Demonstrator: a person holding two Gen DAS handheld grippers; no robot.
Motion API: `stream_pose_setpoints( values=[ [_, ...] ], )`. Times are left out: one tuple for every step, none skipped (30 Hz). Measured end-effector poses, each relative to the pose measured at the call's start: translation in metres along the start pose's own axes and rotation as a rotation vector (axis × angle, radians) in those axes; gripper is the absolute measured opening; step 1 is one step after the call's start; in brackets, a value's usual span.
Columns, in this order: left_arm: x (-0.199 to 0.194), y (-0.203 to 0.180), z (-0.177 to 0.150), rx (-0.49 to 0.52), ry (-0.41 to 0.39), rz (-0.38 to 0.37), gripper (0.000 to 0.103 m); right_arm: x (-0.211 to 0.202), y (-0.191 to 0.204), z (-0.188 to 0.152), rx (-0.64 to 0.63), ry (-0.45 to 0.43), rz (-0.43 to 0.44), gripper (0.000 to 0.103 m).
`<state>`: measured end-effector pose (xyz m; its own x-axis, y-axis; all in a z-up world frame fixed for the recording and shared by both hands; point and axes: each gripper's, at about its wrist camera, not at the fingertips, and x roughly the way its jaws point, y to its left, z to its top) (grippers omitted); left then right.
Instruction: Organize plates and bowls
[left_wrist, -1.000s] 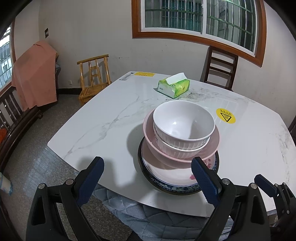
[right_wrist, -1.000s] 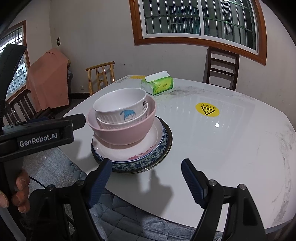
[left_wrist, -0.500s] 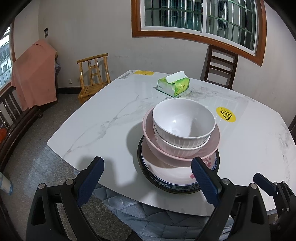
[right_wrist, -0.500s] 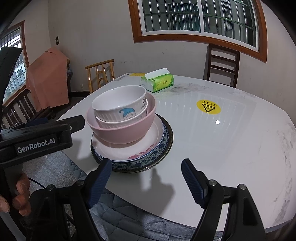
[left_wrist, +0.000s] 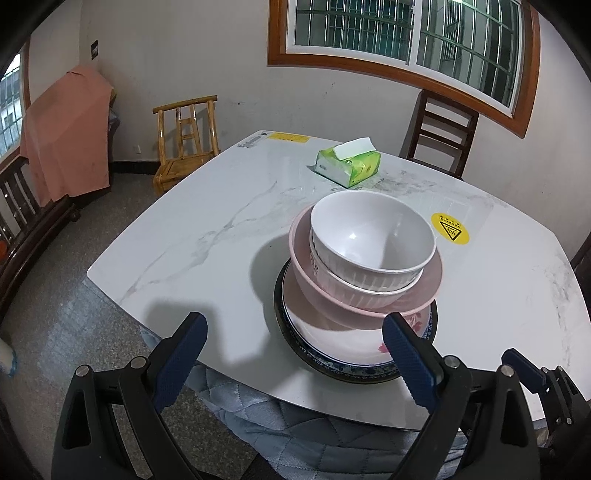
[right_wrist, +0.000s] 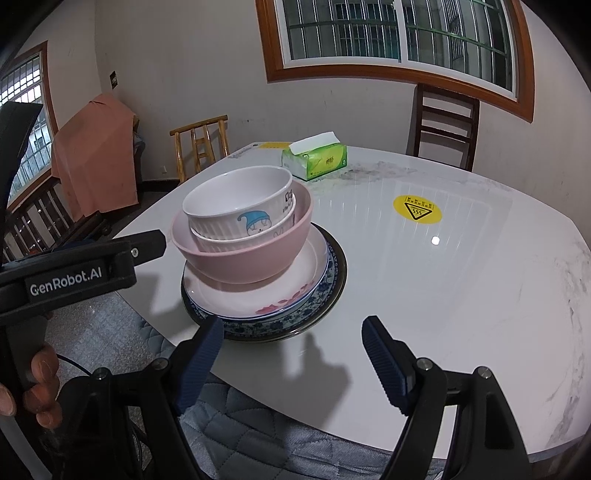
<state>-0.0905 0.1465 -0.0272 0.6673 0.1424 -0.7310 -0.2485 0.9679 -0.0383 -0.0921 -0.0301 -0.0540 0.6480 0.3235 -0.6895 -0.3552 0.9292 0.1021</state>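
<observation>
One stack stands near the front edge of the marble table (left_wrist: 207, 236): a dark blue-patterned plate (left_wrist: 325, 363) at the bottom, a white plate with pink flowers (left_wrist: 343, 336), a pink bowl (left_wrist: 417, 291), then two nested white ribbed bowls (left_wrist: 369, 236). The right wrist view shows the same stack: patterned plate (right_wrist: 325, 295), pink bowl (right_wrist: 243, 258), top white bowl with a blue cartoon (right_wrist: 240, 206). My left gripper (left_wrist: 291, 341) hangs open just in front of the stack, holding nothing. My right gripper (right_wrist: 291, 339) is open too, to the right of the stack and clear of it.
A green tissue box (left_wrist: 349, 162) lies at the table's far side, a yellow warning sticker (left_wrist: 450, 233) to the right of the stack. Wooden chairs (left_wrist: 186, 140) stand around the table. A person's fingers (right_wrist: 40, 384) hold the left gripper's handle. Quilted blue cloth (left_wrist: 295, 424) lies under the table edge.
</observation>
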Motion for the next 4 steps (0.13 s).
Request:
stream_pose_setpoints(
  values=[
    [-0.0002, -0.0001, 0.0001, -0.002, 0.001, 0.001, 0.095, 0.0, 0.0001, 0.0, -0.001, -0.001, 0.0, 0.08],
    [-0.0003, -0.0002, 0.0003, -0.003, 0.001, 0.001, 0.095, 0.0001, 0.0003, -0.0001, -0.002, -0.002, -0.001, 0.08],
    [-0.0004, -0.0007, 0.0005, -0.003, 0.001, -0.001, 0.095, 0.0003, 0.0009, -0.0005, -0.005, -0.002, -0.003, 0.08],
    [-0.001, -0.0011, 0.0007, -0.006, 0.001, 0.0, 0.095, 0.0009, 0.0009, -0.0006, -0.006, -0.002, -0.003, 0.08]
  ],
)
